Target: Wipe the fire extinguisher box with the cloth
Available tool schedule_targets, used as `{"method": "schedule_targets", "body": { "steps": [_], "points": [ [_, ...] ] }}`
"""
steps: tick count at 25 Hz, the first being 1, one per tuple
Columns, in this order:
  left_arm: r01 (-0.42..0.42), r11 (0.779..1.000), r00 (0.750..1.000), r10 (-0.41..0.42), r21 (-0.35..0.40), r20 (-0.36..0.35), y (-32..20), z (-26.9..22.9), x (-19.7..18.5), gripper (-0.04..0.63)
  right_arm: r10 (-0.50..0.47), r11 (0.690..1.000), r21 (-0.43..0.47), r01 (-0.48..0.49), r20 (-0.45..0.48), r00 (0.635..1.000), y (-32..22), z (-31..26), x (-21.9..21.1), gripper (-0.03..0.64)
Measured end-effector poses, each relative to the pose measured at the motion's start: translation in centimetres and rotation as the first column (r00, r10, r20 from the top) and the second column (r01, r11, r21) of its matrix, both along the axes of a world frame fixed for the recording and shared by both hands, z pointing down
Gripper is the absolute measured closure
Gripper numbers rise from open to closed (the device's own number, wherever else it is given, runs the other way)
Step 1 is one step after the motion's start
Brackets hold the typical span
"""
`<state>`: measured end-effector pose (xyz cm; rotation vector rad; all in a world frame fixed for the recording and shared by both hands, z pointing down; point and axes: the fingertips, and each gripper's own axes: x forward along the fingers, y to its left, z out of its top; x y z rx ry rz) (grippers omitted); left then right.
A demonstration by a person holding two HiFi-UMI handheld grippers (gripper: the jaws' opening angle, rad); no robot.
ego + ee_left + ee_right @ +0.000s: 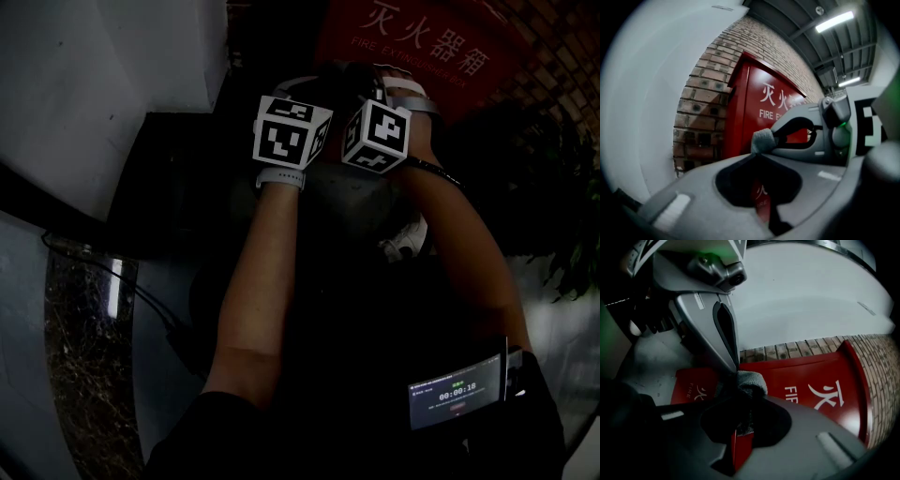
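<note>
Holding the cloth (752, 381) pinched in the jaws of the right gripper (743, 397), with the jaws of the left gripper (757, 155) pressed together beside it, I judged wiping not yet started. The fire extinguisher box (487, 37) stood untouched at upper right.

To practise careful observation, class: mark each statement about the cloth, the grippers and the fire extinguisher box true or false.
1. The fire extinguisher box is red with white lettering. True.
2. The grey cloth lies on the floor. False: it is pinched in the fingers of the right gripper.
3. The box stands against a brick wall. True.
4. The left gripper is far from the right one. False: their tips meet at the cloth.
</note>
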<state>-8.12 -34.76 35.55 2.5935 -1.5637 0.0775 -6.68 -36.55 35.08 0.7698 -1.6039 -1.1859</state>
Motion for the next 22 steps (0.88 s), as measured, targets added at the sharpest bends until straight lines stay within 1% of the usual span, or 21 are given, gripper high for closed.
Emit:
{"method": "schedule_targets", "body": {
  "steps": [13,22],
  "points": [
    [-0.120,0.993,0.992,0.120,0.006,0.031,0.7,0.4,6.4,0.592,0.091,0.996,-0.001,-0.092,-0.026,0.995,-0.7,1.1,8.6,0.584],
    [-0.198,0.980,0.977,0.196,0.014,0.080,1.5,1.1,10.4,0.592,0.160,0.987,-0.013,-0.160,-0.025,0.987,-1.1,1.6,14.0,0.584]
  ]
}}
